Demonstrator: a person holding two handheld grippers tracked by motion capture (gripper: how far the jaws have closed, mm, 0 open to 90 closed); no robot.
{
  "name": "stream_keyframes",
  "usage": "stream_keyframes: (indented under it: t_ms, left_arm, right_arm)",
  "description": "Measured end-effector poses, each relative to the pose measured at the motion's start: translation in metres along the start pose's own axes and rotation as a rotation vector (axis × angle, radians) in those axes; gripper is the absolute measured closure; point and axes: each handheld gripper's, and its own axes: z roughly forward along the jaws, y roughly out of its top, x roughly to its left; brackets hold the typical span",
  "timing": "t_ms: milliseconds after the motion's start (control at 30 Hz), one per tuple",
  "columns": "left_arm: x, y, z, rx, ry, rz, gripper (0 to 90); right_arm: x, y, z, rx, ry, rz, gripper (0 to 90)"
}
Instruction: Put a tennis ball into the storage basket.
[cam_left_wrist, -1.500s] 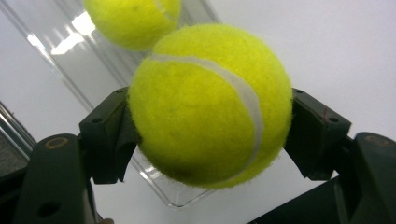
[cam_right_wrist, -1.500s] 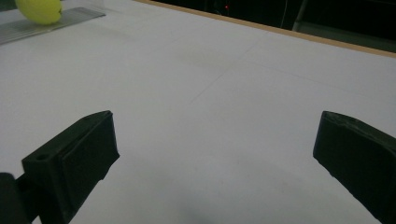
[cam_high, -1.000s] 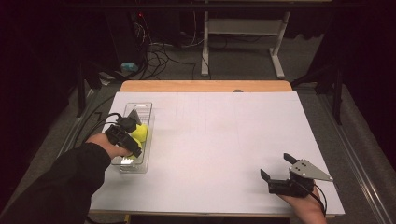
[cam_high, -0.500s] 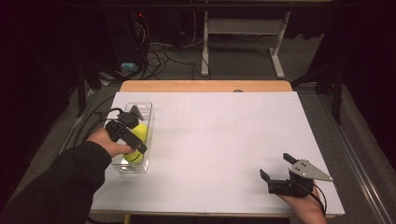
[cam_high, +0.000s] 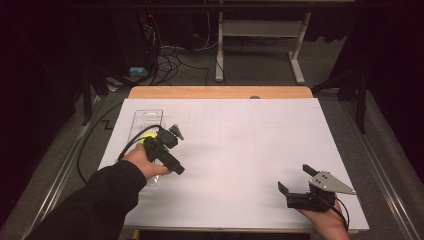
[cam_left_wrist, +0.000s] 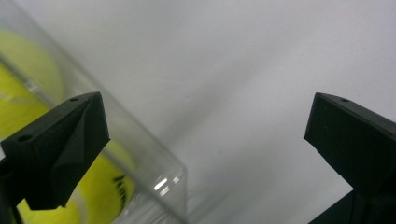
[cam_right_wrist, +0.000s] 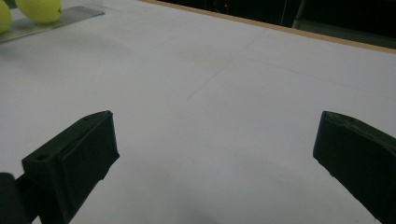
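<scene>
A: What is hard to see here?

B: In the high view the left gripper and the hand are covering most of the clear tray at the middle left of the frame, so from the yellow ball only a small piece is showing behind the tool. In the left gripper view the tray wall is crossing the lower left, and two yellow balls are lying behind the plastic, one at the upper left and one at the bottom; both are cut off by the frame edge and by the left jaw.

A: How are the tools standing?

B: The left gripper's jaws have just been opening and are now standing wide, with nothing between them except the white table cover. The right gripper, at the lower right of the high view, is also standing wide over bare cover.

A: What else is around?

B: A black cable is hanging off the left table edge. In the right gripper view two balls are sitting in the upper left corner, far off and partly cut by the frame. Nothing is standing between the two grippers.
</scene>
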Motion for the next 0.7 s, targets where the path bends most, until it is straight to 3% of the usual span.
stream_keyframes:
  t_ms: [233, 333, 533, 700]
  left_arm:
    - [-0.012, -0.004, 0.026, -0.05, -0.024, 0.021, 0.7]
    - [-0.019, -0.01, 0.034, -0.11, -0.034, 0.026, 0.7]
    - [-0.029, -0.024, 0.04, -0.295, -0.042, 0.037, 0.8]
    - [-0.032, -0.037, 0.041, -0.487, -0.069, 0.047, 0.8]
  right_arm:
    - [0.001, 0.0, -0.001, -0.003, 0.005, 0.001, 0.0]
    - [0.0, 0.0, -0.001, -0.006, 0.004, 0.003, 0.0]
    - [0.003, 0.001, -0.001, -0.003, 0.008, 0.002, 0.0]
    - [0.004, 0.0, 0.0, -0.006, 0.017, 0.0, 0.0]
